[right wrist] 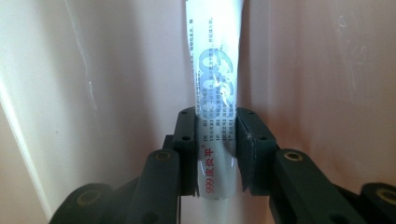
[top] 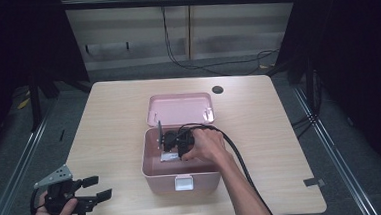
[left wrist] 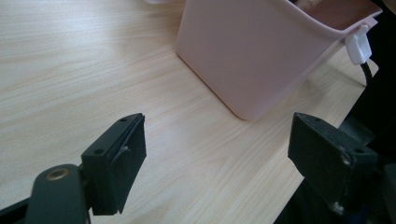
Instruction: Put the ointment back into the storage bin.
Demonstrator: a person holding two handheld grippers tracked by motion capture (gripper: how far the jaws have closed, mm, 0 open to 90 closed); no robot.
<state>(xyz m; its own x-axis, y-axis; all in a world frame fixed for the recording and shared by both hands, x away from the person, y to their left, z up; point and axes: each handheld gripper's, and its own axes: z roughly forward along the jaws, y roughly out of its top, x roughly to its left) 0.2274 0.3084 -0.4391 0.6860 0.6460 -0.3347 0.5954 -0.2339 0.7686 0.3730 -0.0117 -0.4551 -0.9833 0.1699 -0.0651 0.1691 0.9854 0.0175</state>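
A pink plastic box (top: 155, 179) stands open at the table's middle, its lid (top: 178, 108) tipped back behind it. My right gripper (top: 170, 148) reaches down inside the box. In the right gripper view its jaws press from both sides on a white ointment tube (right wrist: 215, 93) with blue and red print, which lies along the box's pink floor. My left gripper (top: 97, 188) rests at the table's front left corner, held level, jaws wide apart with nothing between them. In the left gripper view the box's wall (left wrist: 252, 56) and its white latch (left wrist: 358, 44) stand ahead.
The wooden table (top: 109, 127) has bare room left, right and behind the box. A round black cable hole (top: 217, 90) sits near the far edge. The right gripper's black cable (top: 236, 150) trails over the box rim toward the front. A small grey tab (top: 314, 182) lies at the front right.
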